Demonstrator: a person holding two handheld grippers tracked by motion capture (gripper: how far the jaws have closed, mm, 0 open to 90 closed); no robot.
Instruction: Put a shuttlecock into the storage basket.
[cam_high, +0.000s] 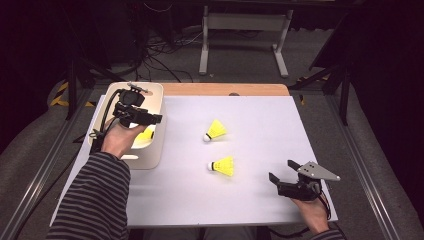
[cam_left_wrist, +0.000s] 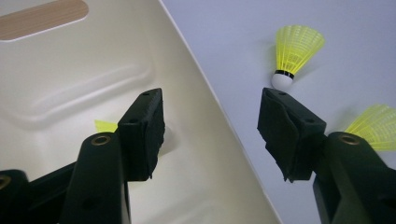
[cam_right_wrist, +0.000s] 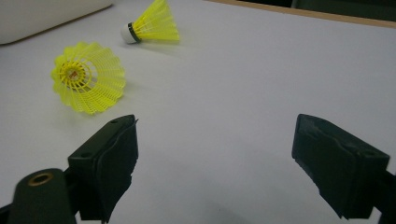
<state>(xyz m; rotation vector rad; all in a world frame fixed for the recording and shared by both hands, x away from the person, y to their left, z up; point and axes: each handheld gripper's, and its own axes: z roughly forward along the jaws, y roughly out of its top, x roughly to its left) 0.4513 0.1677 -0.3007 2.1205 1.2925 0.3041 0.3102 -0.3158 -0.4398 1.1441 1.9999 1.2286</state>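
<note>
A yellow shuttlecock lies inside the white bin at the table's left. My left gripper hovers over the bin's right side, open and holding nothing. In the left gripper view its jaws straddle the bin wall, with a yellow scrap of shuttlecock behind the left jaw. Two more yellow shuttlecocks lie on the white table, one farther and one nearer. My right gripper rests open near the front right, pointing toward the nearer shuttlecock.
The white sheet covers the table, with a wooden strip along the far edge. Beyond the table stand a white frame and cables on the floor. A striped sleeve reaches in from the bottom left.
</note>
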